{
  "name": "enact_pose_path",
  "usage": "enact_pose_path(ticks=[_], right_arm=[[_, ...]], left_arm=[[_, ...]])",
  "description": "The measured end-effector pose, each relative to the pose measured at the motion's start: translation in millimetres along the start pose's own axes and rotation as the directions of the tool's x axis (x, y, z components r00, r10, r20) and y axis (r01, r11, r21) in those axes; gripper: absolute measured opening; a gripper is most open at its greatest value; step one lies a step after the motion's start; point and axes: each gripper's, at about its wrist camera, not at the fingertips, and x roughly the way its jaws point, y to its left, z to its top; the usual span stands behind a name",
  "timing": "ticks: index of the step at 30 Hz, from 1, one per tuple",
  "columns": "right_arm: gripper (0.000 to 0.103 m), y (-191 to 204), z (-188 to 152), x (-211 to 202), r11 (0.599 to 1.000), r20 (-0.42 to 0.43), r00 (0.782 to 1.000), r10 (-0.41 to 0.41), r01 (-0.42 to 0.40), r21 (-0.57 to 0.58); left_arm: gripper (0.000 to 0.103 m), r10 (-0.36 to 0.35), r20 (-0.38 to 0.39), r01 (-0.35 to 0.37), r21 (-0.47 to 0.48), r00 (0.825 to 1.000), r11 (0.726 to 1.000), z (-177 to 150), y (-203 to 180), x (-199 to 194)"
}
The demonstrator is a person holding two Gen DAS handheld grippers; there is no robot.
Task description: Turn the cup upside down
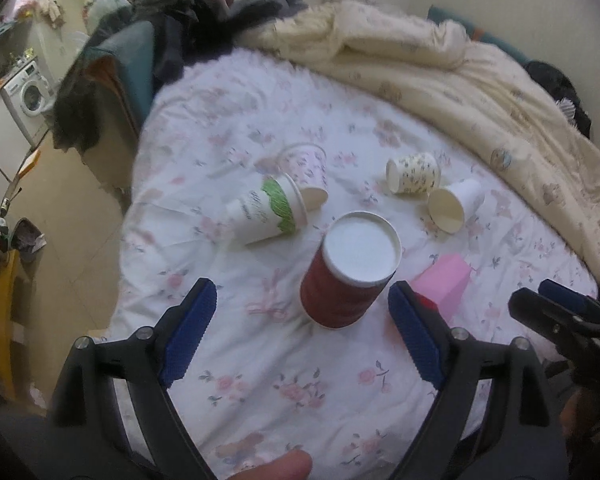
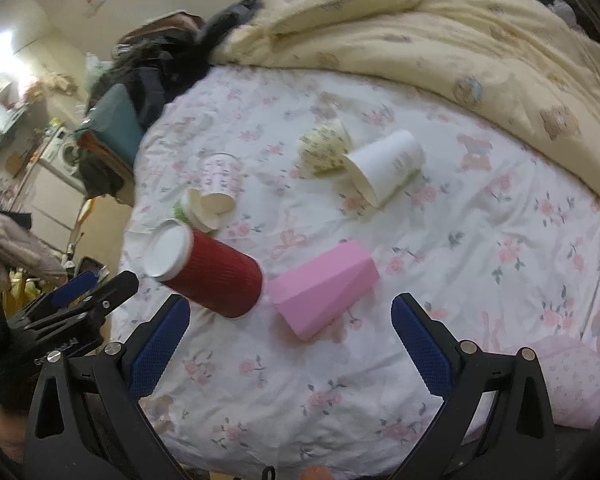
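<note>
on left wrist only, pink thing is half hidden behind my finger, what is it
observer: A pink cup, lying on its side on the bed.
operator: which way does it point
observer: Its wide end faces the right gripper and its narrow end points away.
operator: is that gripper open
observer: Yes, open and empty, with the pink cup just ahead of its fingers.
</note>
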Motion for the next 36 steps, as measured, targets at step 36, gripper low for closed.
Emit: enact_pose_path(ticks=[36], right_arm=[[0.103,49.2,-32.8,-4.2,0.98,0.131,0.988,-0.08,0.102,-0.172]], left_arm=[[0.103,-0.025,0.101,0.036,-0.105,0.995,0.994,-51.5,43.8,-30.1]])
